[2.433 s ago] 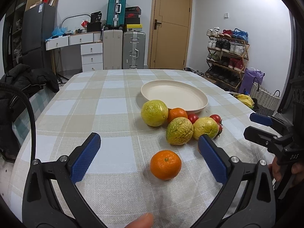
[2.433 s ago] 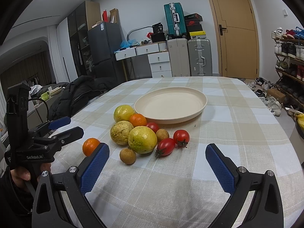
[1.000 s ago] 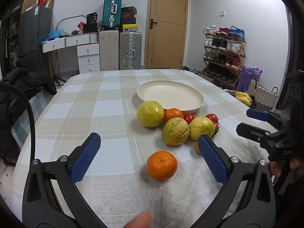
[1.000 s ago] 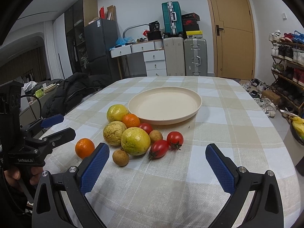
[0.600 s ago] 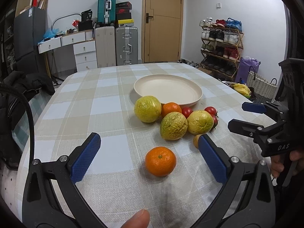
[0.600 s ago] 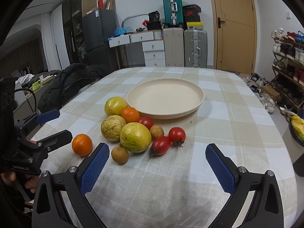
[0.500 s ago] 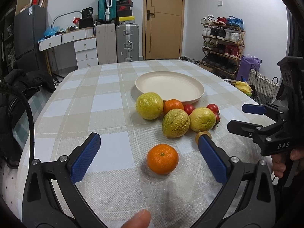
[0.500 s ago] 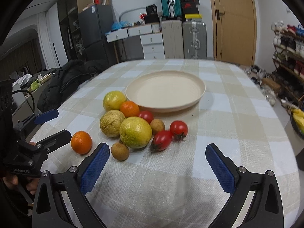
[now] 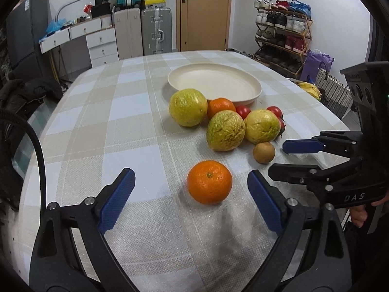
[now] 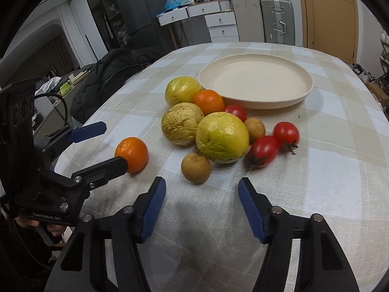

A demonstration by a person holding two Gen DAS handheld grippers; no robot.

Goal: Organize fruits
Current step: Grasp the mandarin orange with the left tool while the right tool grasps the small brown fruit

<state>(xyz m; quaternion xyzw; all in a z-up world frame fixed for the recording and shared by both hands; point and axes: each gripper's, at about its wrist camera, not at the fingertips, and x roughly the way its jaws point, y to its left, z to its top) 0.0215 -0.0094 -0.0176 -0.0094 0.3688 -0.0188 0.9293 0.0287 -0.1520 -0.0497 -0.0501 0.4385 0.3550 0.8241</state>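
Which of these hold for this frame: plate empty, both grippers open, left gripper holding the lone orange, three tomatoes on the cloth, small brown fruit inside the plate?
1. The plate is empty. True.
2. The left gripper and the right gripper are open. True.
3. The left gripper grips the lone orange. False: its fingers stand apart on either side, not touching it.
4. Three tomatoes lie on the cloth. True.
5. The small brown fruit is in the plate. False: it lies on the tablecloth, ahead of the right gripper.
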